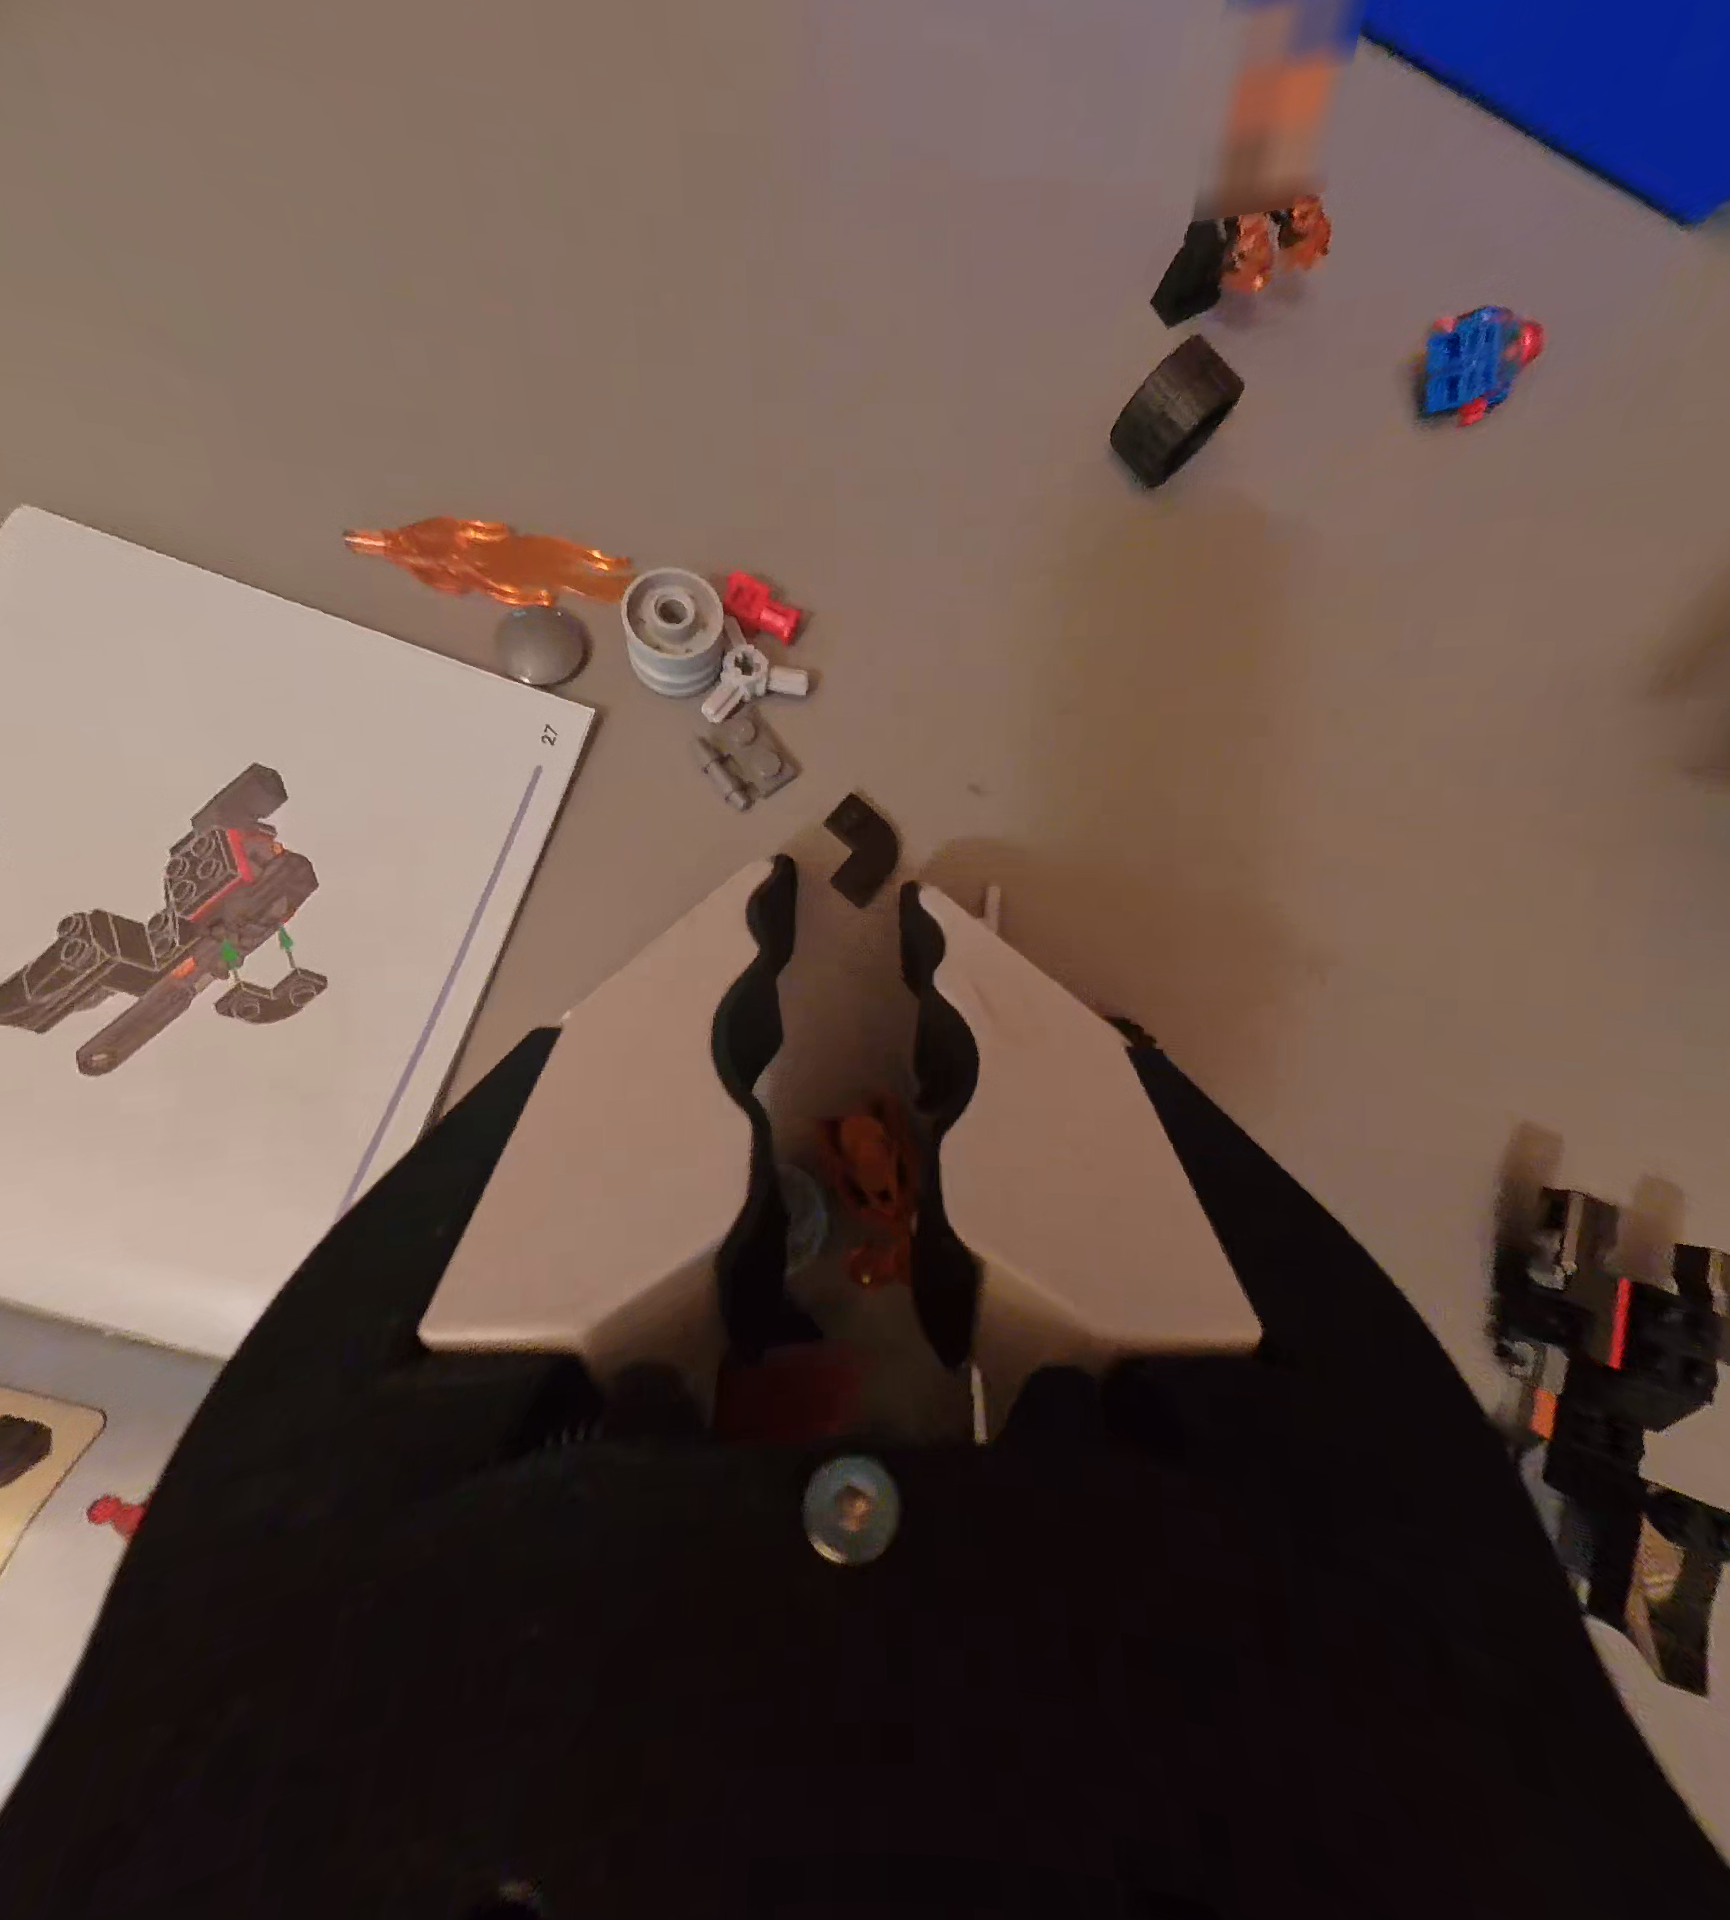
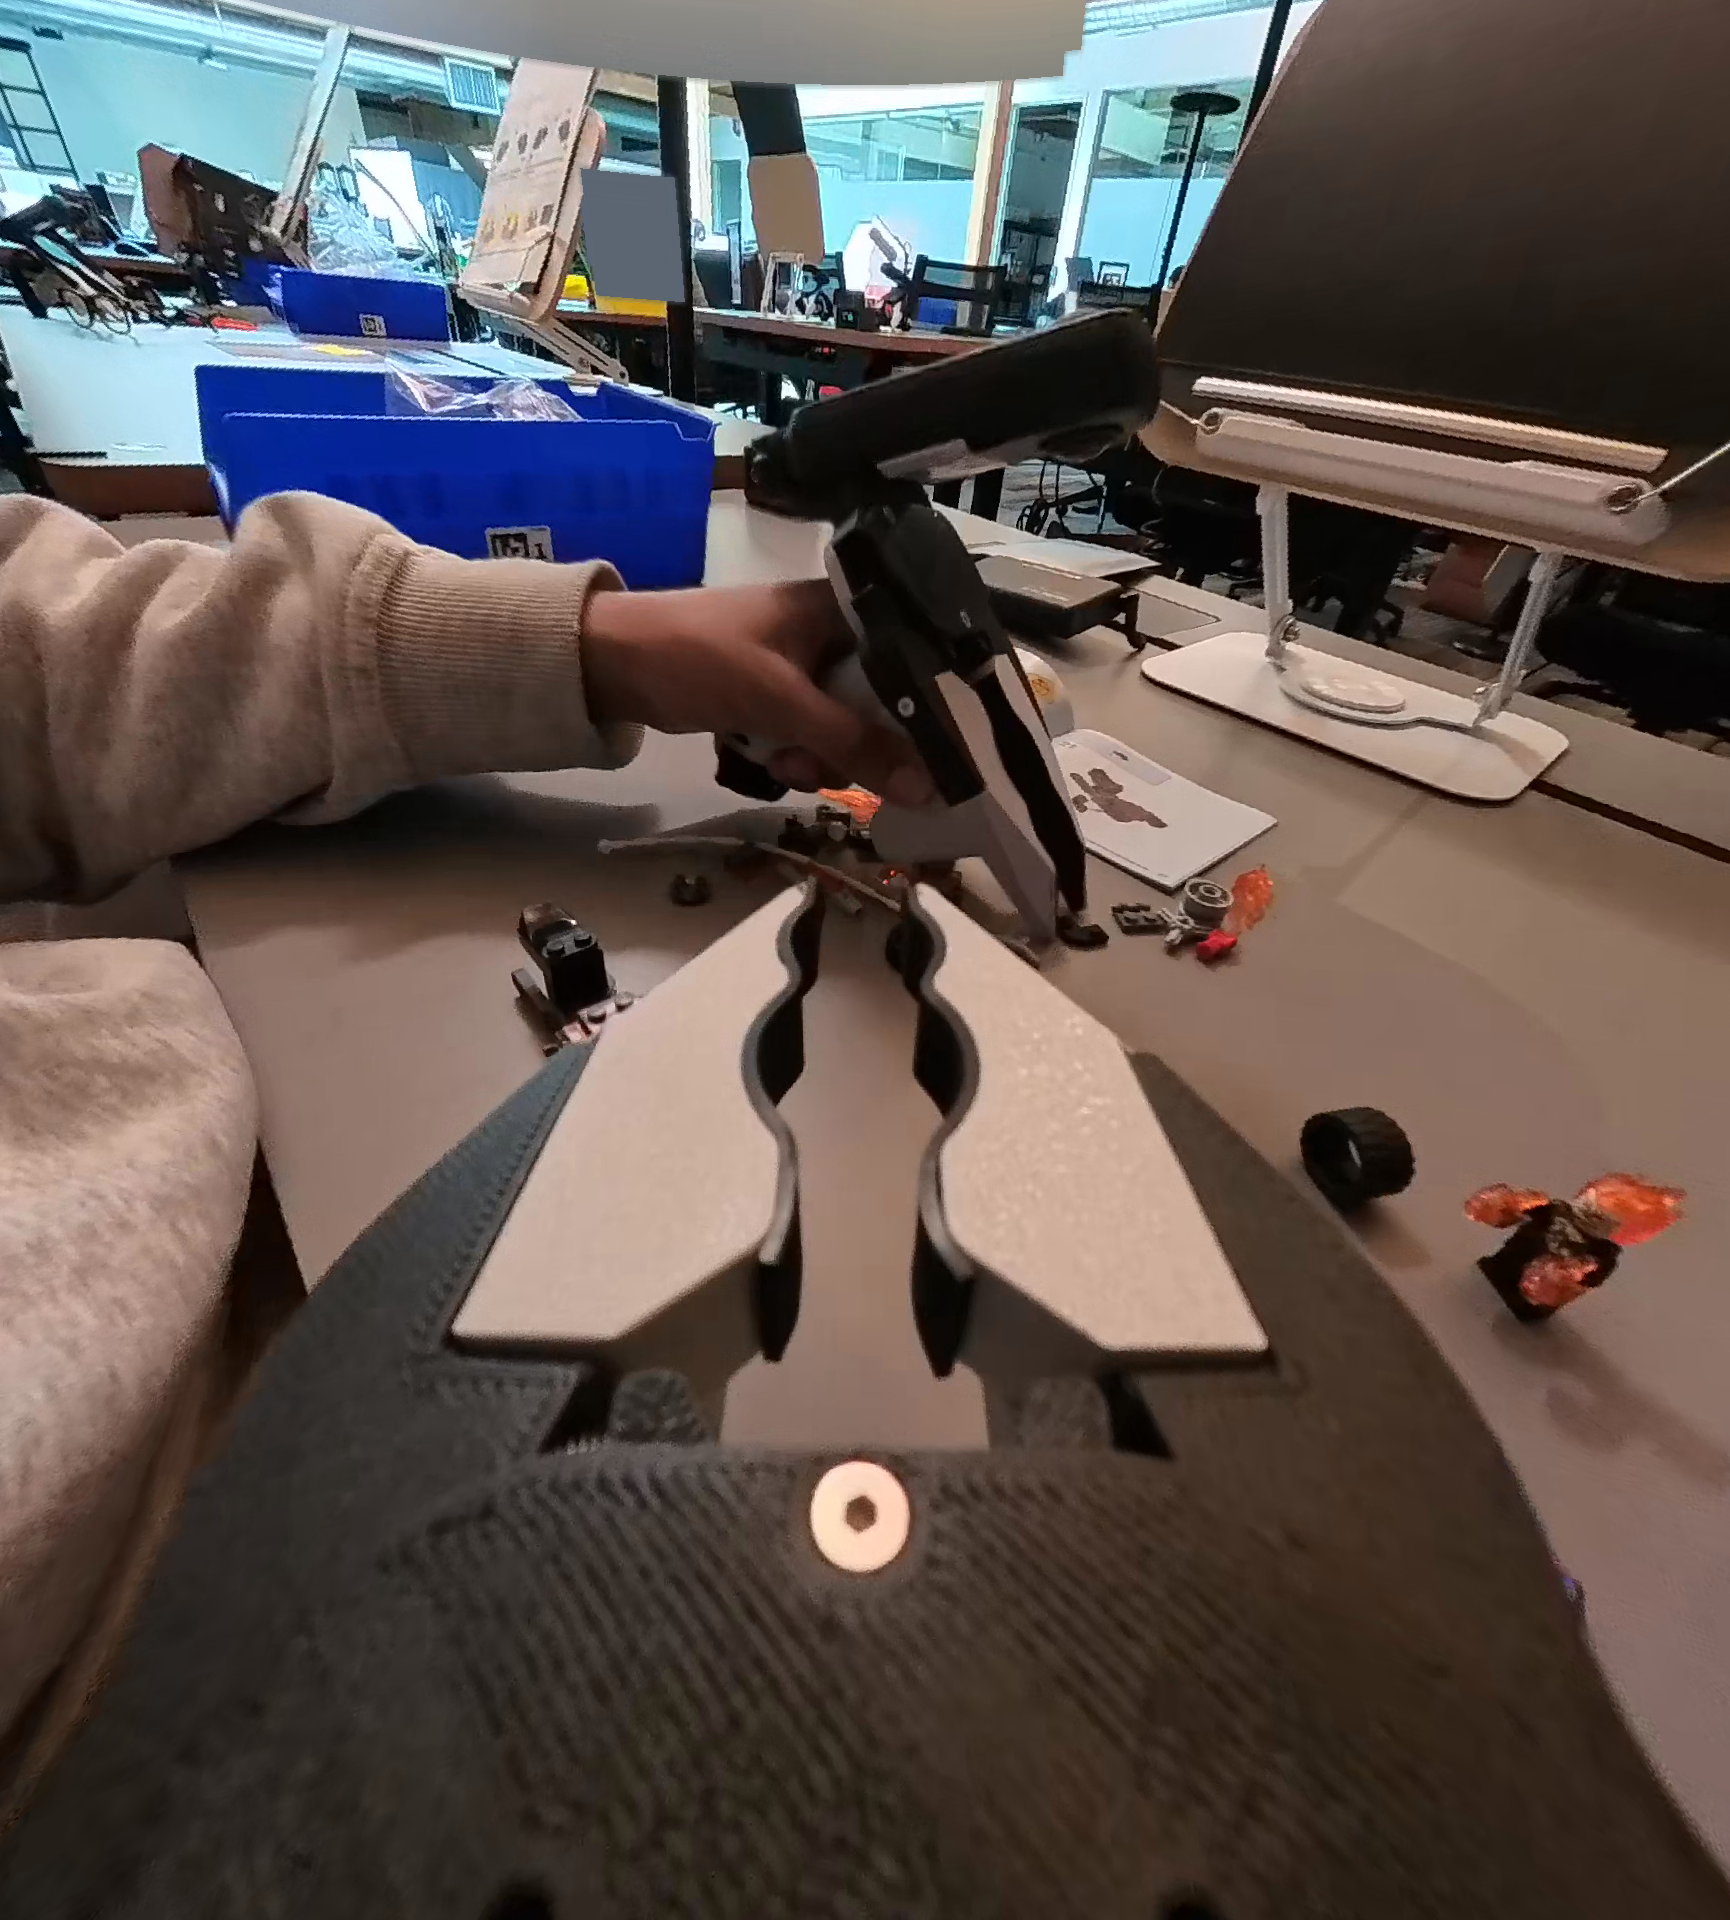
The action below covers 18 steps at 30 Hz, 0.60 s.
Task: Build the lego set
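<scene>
Left hand-held gripper (image 1: 845,883): jaws apart, nothing between the tips, pointed steeply down at the counter (image 1: 1256,727). Small black L-shaped piece (image 1: 859,847) lies on the counter just ahead of the tips, slightly toward the right finger; the open gap lines up with it. From the right wrist view the tips sit at or very close to the piece (image 2: 1084,932); contact cannot be told.

Right hand-held gripper (image 2: 856,920): jaws apart, empty, held low and level over the counter, farther from the piece than the left.

Part-built black model (image 1: 1619,1382) rests on the counter to the right of the left gripper, well apart from the piece.

Beyond the piece: grey plate (image 1: 752,774), grey connector (image 1: 749,681), grey wheel hub (image 1: 669,629), red pin (image 1: 765,605), orange flame (image 1: 487,561). Instruction booklet (image 1: 217,914) open at left. Far right: tyre (image 1: 1175,410).

Judgement: the left is placed to pick the L-piece. A short advance, then close. The piece is small and flat, so it could slip aside.
</scene>
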Available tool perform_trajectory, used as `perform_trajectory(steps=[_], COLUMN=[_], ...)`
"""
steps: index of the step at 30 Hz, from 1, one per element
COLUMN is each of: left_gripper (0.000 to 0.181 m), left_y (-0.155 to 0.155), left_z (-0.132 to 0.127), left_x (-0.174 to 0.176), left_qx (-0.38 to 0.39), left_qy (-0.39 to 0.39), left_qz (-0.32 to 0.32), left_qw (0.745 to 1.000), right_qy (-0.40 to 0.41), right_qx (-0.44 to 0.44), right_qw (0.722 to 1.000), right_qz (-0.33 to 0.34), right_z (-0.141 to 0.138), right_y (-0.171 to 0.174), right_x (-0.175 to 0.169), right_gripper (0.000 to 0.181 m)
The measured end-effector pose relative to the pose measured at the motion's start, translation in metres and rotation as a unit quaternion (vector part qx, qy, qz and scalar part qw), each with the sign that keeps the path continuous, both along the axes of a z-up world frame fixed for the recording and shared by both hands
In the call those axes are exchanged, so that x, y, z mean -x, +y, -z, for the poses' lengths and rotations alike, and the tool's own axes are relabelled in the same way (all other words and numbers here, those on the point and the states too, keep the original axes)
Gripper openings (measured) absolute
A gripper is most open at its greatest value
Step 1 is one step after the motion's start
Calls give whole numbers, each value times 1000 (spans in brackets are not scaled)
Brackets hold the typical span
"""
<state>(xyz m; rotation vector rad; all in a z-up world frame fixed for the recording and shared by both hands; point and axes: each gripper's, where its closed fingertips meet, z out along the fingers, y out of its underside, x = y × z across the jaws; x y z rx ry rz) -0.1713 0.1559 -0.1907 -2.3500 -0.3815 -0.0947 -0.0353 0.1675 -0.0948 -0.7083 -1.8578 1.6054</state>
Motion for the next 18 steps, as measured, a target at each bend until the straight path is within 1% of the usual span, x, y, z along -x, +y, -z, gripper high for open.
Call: perform_trajectory(steps=[3,8,12,14,16,18], left_gripper=[6,6,5,5,5,5], left_y=[4,1,1,1,0,-1], left_z=[0,-2,-17,-28,-37,-44], left_x=[-6,-9,-20,-33,-47,-65], left_qx=[-10,-16,-43,-60,-66,-72], left_qy=[-19,-10,4,21,58,105], left_qz=[14,26,41,72,109,156], left_qw=[1000,999,998,995,990,980], right_qy=[1,4,4,5,7,9], right_qx=[5,5,4,6,9,7], right_qw=[1000,1000,1000,1000,1000,1000], right_qz=[-1,1,4,6,9,12], right_z=[-1,-2,-2,-2,-3,-4], right_y=[1,1,1,2,3,6], right_x=[0,0,0,0,0,-1], right_gripper=[13,13,13,14,16,16])
